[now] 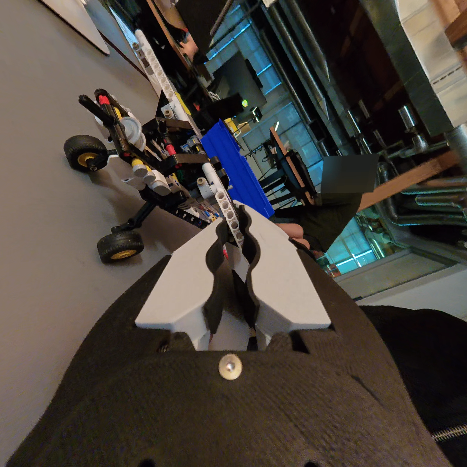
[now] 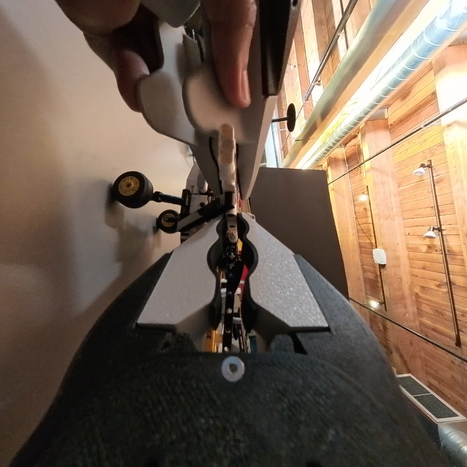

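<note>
A toy vehicle of perforated building beams (image 1: 156, 161), with black wheels on yellow hubs (image 1: 84, 153), lies against the grey table (image 1: 38, 227). My left gripper (image 1: 233, 222) is shut on the model's white perforated beam (image 1: 228, 212), with both pads pressing on it. In the right wrist view, my right gripper (image 2: 232, 222) is shut on a thin beam of the same model (image 2: 230, 278), black with a pale end. Just beyond it, the left gripper (image 2: 228, 188), held by a hand (image 2: 227, 63), clamps the white beam (image 2: 226, 151). The model's wheels (image 2: 132, 189) stick out to the left.
A blue bin (image 1: 235, 166) stands right behind the model. A pale board (image 1: 75, 22) lies on the table at the far edge. A dark panel (image 2: 290, 214) stands to the right of the grippers. A person in dark clothing (image 1: 328, 214) is behind the bin.
</note>
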`<state>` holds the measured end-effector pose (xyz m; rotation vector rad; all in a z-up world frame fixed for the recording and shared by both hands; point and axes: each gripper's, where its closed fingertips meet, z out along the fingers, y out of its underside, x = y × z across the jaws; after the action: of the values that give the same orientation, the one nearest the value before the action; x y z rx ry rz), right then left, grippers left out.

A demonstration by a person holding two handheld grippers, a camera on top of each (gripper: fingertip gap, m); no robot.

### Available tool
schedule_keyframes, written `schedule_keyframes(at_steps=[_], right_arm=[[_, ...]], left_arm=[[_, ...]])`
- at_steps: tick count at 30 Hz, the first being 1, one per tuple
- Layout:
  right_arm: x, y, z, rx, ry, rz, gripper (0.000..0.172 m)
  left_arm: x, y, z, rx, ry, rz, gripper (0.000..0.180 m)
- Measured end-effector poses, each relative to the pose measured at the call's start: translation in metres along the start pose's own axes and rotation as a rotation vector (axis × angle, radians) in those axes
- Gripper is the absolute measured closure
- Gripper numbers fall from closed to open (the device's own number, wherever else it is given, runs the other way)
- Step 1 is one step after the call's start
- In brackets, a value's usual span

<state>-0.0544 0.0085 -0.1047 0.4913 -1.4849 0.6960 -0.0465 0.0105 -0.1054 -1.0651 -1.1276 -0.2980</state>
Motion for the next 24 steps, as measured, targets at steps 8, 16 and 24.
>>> schedule_keyframes(at_steps=[8, 16, 24], right_arm=[[-0.002, 0.009, -0.012, -0.047, -0.023, 0.094, 0.165], [0.002, 0.059, -0.036, -0.091, -0.083, 0.464, 0.172], [-0.001, 0.028, -0.023, 0.047, -0.179, 0.753, 0.172]], left_arm=[[0.001, 0.005, 0.009, 0.01, -0.032, 0.0, 0.176], [-0.027, -0.04, -0.043, 0.188, -0.163, 0.049, 0.174], [-0.026, -0.028, -0.033, 0.166, -0.07, -0.009, 0.174]])
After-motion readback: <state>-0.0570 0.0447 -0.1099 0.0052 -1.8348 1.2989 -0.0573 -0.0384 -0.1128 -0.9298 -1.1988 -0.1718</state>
